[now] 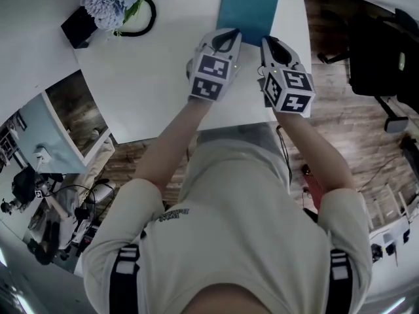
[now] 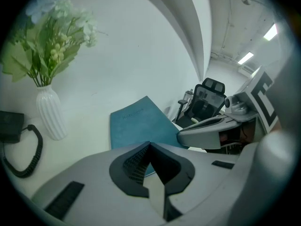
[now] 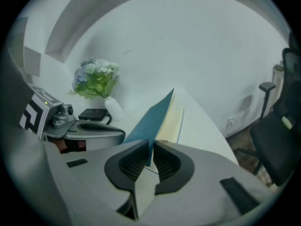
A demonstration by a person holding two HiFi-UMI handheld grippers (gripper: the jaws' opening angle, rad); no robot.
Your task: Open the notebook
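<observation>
Reaching across the near edge of a white bench, a person in a pale shirt holds two grippers at the closest end of a teal notebook. The right gripper is pinching the notebook's cover at its near edge. Its own view shows the cover tilted up off cream pages. The head view does not reveal that lift: there the book reads as a flat teal rectangle, cut off by the top of the frame. The left gripper has its jaws pressed together and holds nothing. Their tip sits over the notebook's near corner, though whether it touches the cover cannot be told. Print on the cover is too small to read. Beyond the book, the left gripper view shows a white ribbed vase holding a bunch of pale flowers; seen from above, the blooms hide the vase. Beside the vase lies a black box with a looped cable, the box partly cut off at the frame's edge. Farthest off, a black office chair stands past the bench, above a wood-look floor.
</observation>
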